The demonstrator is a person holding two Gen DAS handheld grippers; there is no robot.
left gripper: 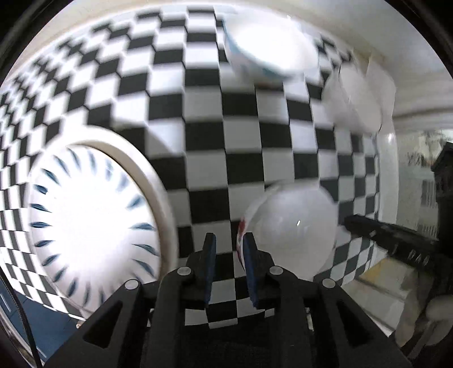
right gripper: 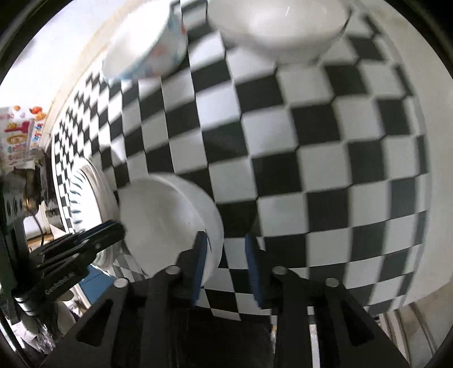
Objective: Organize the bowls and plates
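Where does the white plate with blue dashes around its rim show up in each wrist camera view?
Left wrist view: the white plate with blue dashes fills the lower left, lying on the black-and-white checkered cloth.
Right wrist view: it shows as a sliver at mid left.
Shared landmark: the plain white bowl beside it.

Checkered tablecloth (left gripper: 198,119), perhaps stickered packaging (right gripper: 18,136)

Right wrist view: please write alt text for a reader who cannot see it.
The right tongs stand open over a black-and-white checkered cloth, with a white bowl at their left finger. Two more bowls, one patterned and one plain white, sit at the far edge; the left tongs and a blue-marked plate show at left.
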